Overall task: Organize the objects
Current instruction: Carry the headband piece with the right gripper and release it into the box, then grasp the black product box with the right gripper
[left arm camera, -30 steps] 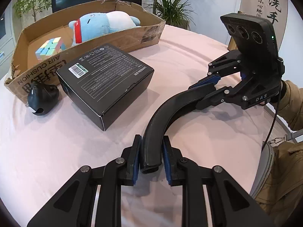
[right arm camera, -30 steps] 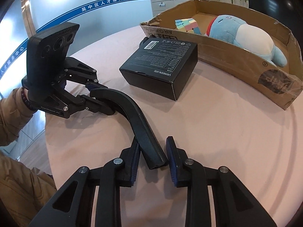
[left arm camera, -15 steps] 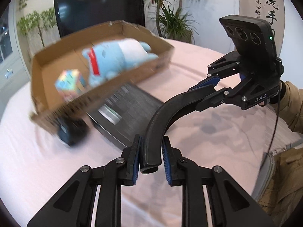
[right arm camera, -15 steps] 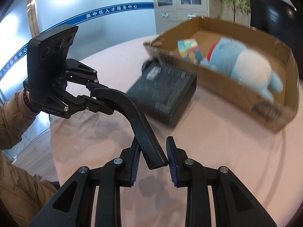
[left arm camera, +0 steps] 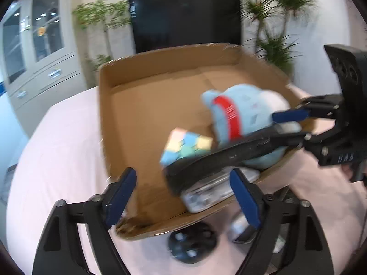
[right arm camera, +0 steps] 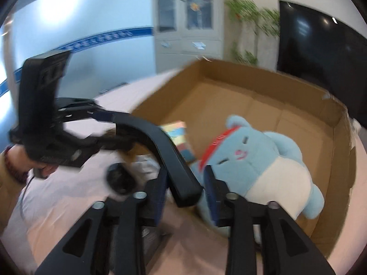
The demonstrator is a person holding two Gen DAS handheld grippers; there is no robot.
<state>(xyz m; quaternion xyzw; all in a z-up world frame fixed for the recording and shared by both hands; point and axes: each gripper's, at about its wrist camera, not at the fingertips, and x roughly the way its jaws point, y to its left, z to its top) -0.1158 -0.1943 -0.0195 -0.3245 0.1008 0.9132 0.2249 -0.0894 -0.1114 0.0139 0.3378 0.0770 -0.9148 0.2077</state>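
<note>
A black curved piece [left arm camera: 220,158] hangs over the near edge of the open cardboard box [left arm camera: 105,114]. My left gripper [left arm camera: 183,194] is opening wide, and the piece's end lies between its blue pads without touching them. My right gripper [right arm camera: 185,183] is also opening; the other end [right arm camera: 183,178] sits between its pads with a thin gap on the right side. In the box [right arm camera: 252,75] lie a blue plush toy [right arm camera: 263,167] and a pastel puzzle cube [right arm camera: 179,133]. The left wrist view also shows the plush [left arm camera: 243,110], the cube [left arm camera: 185,146] and the right gripper [left arm camera: 282,128].
A round black object [left arm camera: 192,245] sits on the pink tablecloth [left arm camera: 57,149] just in front of the box. A dark flat box [left arm camera: 243,229] lies blurred beside it. A black screen [left arm camera: 183,18], plants and a grey cabinet stand behind the table. The picture is motion-blurred.
Both grippers rose and carried the curved piece from above the table to over the cardboard box. Their jaws, shut on the piece before, now stand apart, the left one widely.
</note>
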